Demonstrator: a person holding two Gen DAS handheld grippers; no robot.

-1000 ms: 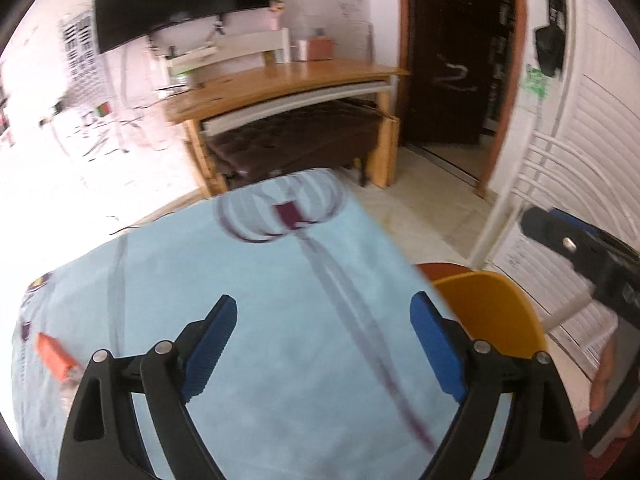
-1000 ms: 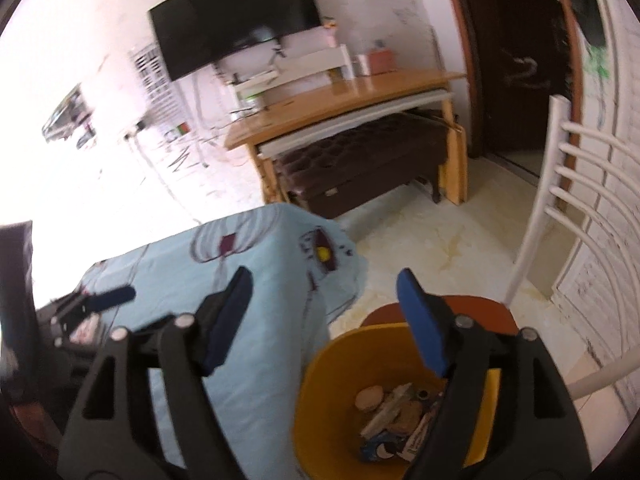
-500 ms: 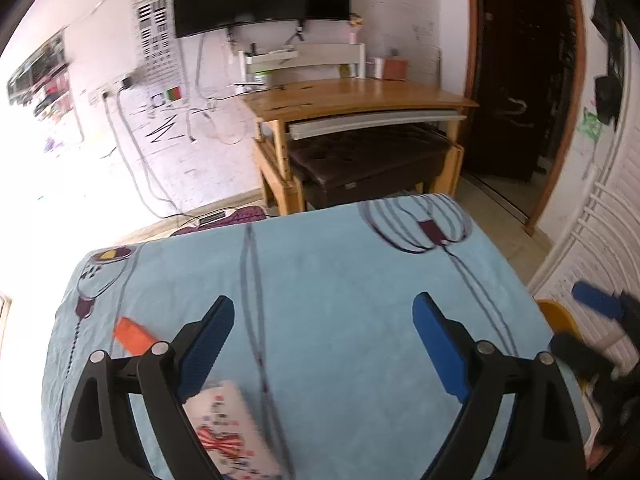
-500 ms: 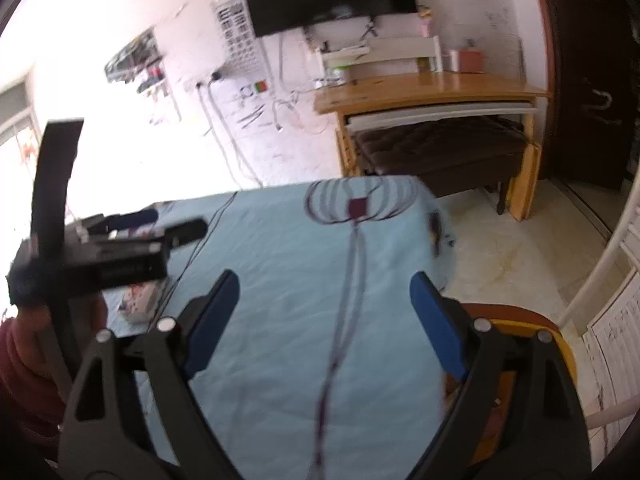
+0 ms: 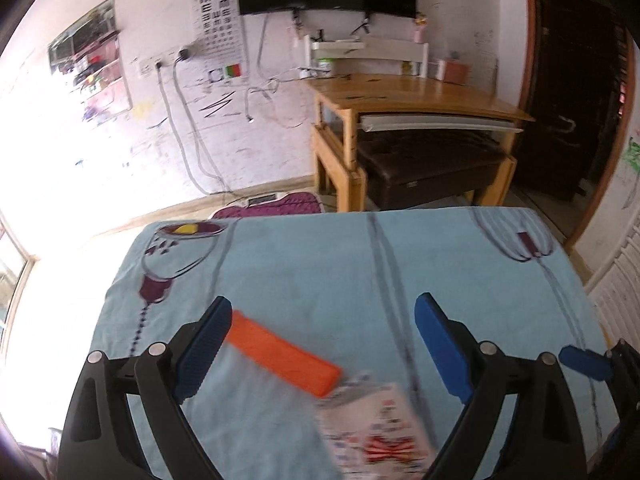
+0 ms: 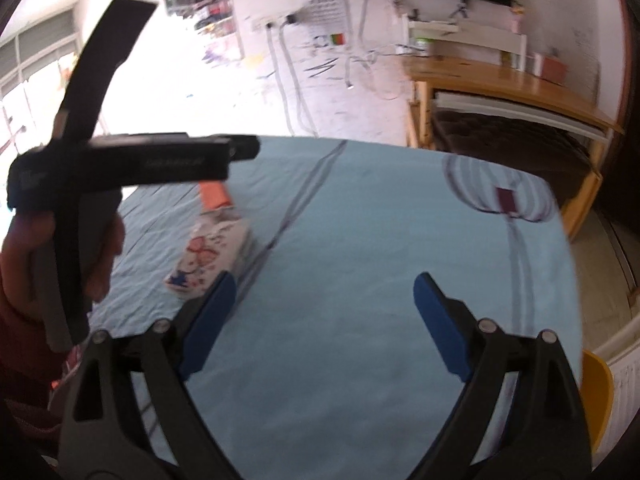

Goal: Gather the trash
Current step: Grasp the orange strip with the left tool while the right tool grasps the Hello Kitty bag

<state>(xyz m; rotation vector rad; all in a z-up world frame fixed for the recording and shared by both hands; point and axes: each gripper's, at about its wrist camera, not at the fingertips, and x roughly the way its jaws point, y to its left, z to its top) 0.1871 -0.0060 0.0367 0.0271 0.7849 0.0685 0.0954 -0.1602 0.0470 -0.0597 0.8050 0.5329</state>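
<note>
Trash: flat orange packet (image 5: 285, 353) and white printed paper packet (image 5: 376, 428) near-left on the blue tablecloth (image 5: 320, 264) | left gripper (image 5: 323, 344) wide open, empty, above them | right gripper (image 6: 320, 322) just opening, empty | straddle one packet, then close.

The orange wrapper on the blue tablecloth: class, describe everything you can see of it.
The orange wrapper is a flat, oblong packet, plain bright orange, blurred in both views. It lies slantwise on the light blue tablecloth, one end beside or touching the white patterned packet. It sits ahead of the open left tongs, which do not hold it.
</note>
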